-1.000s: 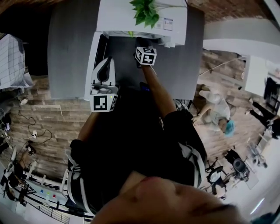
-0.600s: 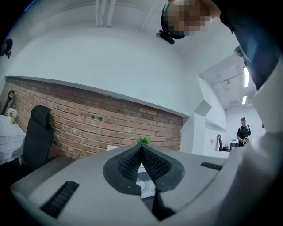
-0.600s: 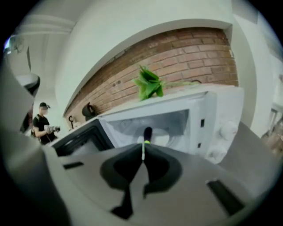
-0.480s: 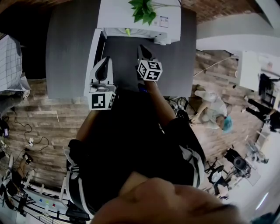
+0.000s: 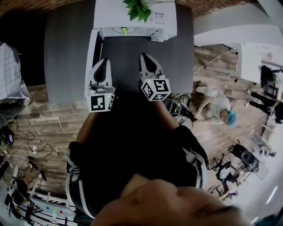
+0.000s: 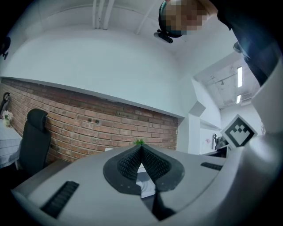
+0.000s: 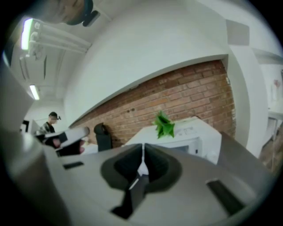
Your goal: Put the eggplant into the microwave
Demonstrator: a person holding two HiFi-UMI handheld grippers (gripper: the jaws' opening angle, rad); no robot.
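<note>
Eggplant itself could not be made out in any view. Only a small yellow-green tip showed at the dark mouth of the microwave, so it was probably already inside, with its dark body lost in the shadow. The microwave stood at the far edge of the grey table, with a leafy plant on its top. Its white door stood swung out toward the person on the left side.

The 2 grippers hung over the near part of the table, well apart from the opening. The left gripper sat just beside the open door, and its ribbed fingers met at the tips with nothing between them. The right gripper pointed toward the microwave, its fingers also pressed together and empty. Neither carried anything, which fitted a load already set down. With the door open, the placing looked done, and the left gripper seemed best placed to push the door shut.
</note>
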